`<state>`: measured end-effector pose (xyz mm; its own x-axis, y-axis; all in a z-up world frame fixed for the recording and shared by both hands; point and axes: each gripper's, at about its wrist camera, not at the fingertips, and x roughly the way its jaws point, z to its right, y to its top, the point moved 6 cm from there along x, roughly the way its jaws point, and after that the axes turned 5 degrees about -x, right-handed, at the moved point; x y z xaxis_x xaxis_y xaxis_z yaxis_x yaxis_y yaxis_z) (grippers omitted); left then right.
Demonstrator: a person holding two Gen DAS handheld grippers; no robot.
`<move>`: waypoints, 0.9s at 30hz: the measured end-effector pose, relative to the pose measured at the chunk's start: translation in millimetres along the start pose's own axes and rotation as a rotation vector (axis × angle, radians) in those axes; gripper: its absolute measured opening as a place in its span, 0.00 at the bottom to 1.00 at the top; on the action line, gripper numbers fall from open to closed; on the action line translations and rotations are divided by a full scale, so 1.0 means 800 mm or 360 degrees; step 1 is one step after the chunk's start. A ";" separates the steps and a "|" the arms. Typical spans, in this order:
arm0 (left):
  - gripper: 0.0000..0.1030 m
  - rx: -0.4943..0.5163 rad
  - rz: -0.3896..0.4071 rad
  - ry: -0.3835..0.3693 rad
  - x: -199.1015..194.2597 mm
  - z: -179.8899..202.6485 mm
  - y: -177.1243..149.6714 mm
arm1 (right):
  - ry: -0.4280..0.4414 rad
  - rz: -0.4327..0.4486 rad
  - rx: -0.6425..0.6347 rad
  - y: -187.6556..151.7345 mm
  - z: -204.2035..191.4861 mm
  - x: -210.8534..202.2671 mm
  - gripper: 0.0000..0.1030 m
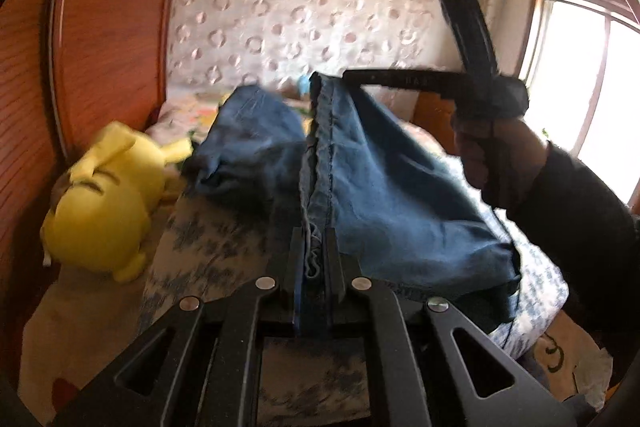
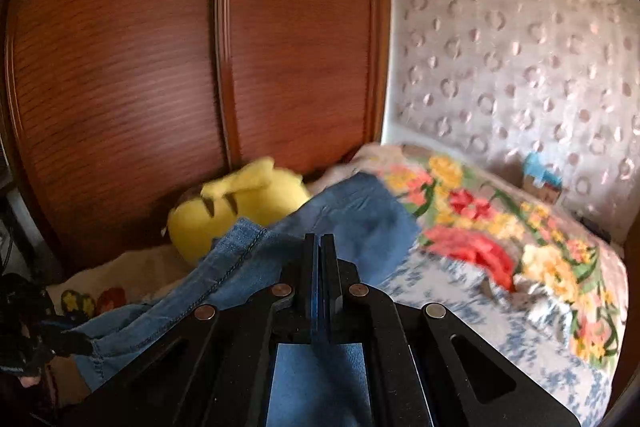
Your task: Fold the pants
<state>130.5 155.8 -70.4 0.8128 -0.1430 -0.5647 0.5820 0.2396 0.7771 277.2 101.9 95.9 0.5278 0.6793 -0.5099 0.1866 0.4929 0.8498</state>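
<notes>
**Operator A:** Status of the fold?

**Operator B:** Early stage, by my judgement. The pants [image 1: 360, 163] were lifted clear of the bed [image 2: 500, 267] along 1 edge, stretched between the 2 grippers; the rest sagged onto the blue-patterned bedding. No finished fold was visible — the cloth hung bunched, so the folds and the final set-down remained to be done.

**Operator A:** State of the tongs?

**Operator B:** The left gripper [image 1: 314, 251] was clamped on a frayed seam of the denim, its jaws nearly together. The right gripper [image 2: 319, 255] was likewise closed, with blue fabric pinched between its jaws; the left wrist view showed it holding the far end of the same edge.

**Operator A:** Obstructions?

**Operator B:** 1 yellow plush toy [image 1: 108, 203] lay near the pants, against the wooden wardrobe [image 2: 160, 67] — contact could not be confirmed.
</notes>
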 end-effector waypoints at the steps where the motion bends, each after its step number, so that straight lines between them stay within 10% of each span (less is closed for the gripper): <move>1: 0.08 0.0000 -0.0034 0.0013 0.006 -0.003 -0.005 | 0.0002 -0.0026 0.0005 -0.005 0.009 0.011 0.01; 8: 0.11 0.0012 -0.0140 0.0050 0.027 -0.004 -0.025 | -0.0022 -0.0104 0.0099 -0.028 0.034 -0.027 0.23; 11: 0.40 0.0024 -0.0114 0.0041 0.027 0.001 -0.019 | -0.0103 -0.0134 0.0130 -0.053 0.052 -0.068 0.35; 15: 0.45 0.0065 -0.0109 0.0010 0.029 0.016 -0.012 | -0.0199 -0.0184 0.0221 -0.096 0.060 -0.135 0.40; 18: 0.66 0.0081 -0.0100 -0.0043 0.034 0.031 -0.008 | -0.0274 -0.0210 0.0282 -0.130 0.056 -0.183 0.40; 27: 0.70 0.0180 -0.0114 -0.0112 0.044 0.083 -0.020 | -0.0331 -0.0262 0.0477 -0.204 0.007 -0.246 0.40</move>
<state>150.9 83.1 -84.3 0.7665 -0.2237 -0.6020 0.6343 0.1170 0.7642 147.3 -115.3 58.9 0.6212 0.4648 -0.6310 0.5001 0.3848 0.7758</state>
